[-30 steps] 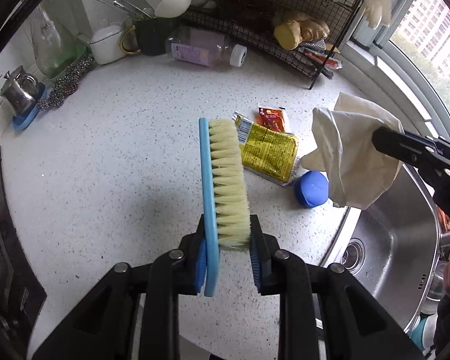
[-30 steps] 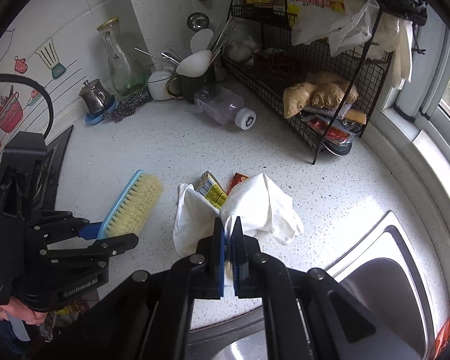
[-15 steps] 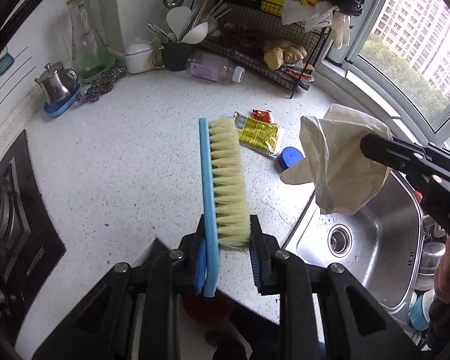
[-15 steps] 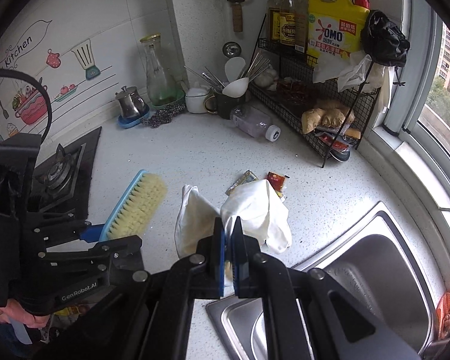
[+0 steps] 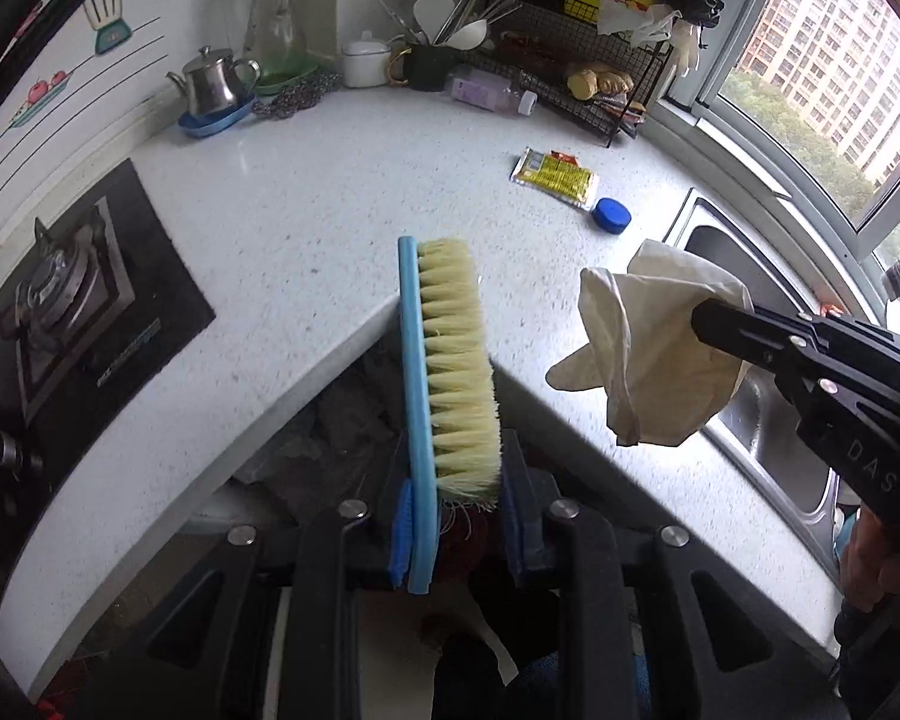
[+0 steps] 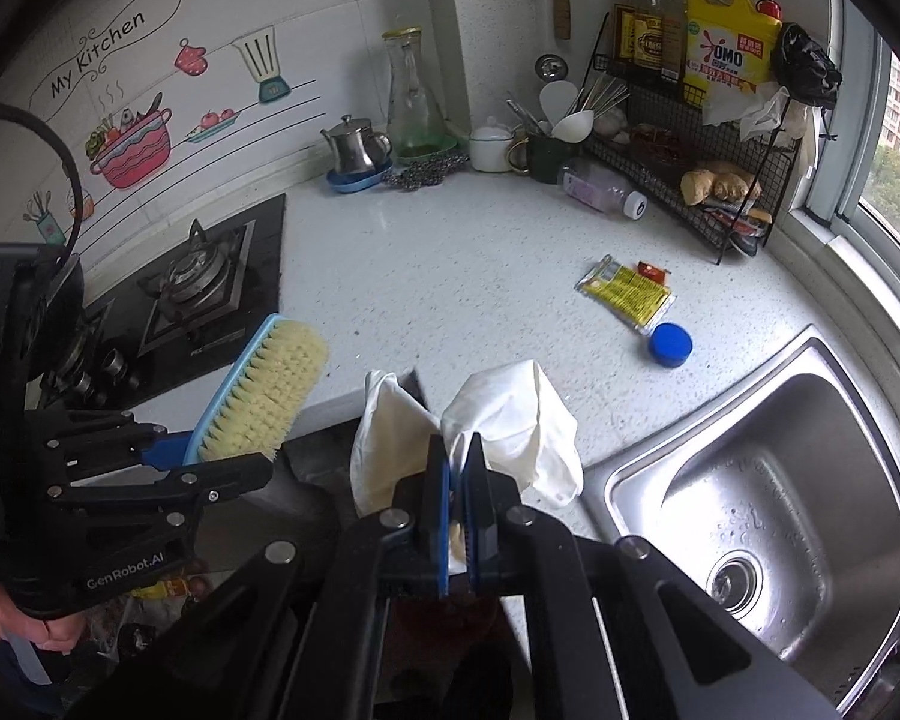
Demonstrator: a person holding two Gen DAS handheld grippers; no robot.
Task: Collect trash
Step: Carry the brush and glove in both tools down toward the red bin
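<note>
My left gripper (image 5: 450,516) is shut on a blue-backed scrub brush (image 5: 447,360) with pale bristles, held out past the counter's front edge; the brush (image 6: 264,396) also shows at the left of the right wrist view. My right gripper (image 6: 457,468) is shut on a crumpled white cloth (image 6: 510,420), which hangs above the counter edge beside the sink; the same cloth (image 5: 654,354) dangles at the right of the left wrist view. On the white counter (image 6: 450,276) lie a yellow wrapper (image 6: 627,291), a small red packet (image 6: 651,270) and a blue bottle cap (image 6: 670,345).
A steel sink (image 6: 768,480) lies at the right, a gas hob (image 6: 192,282) at the left. Along the back stand a wire rack (image 6: 690,168), a fallen plastic bottle (image 6: 603,192), a utensil cup (image 6: 546,156), a glass carafe (image 6: 414,102) and a small metal pot (image 6: 357,144). A dark space opens under the counter edge.
Both grippers have drawn back from the counter and risen a little, carrying brush and cloth. The wrapper and cap now lie farther off, and the counter's front edge has come into view.
</note>
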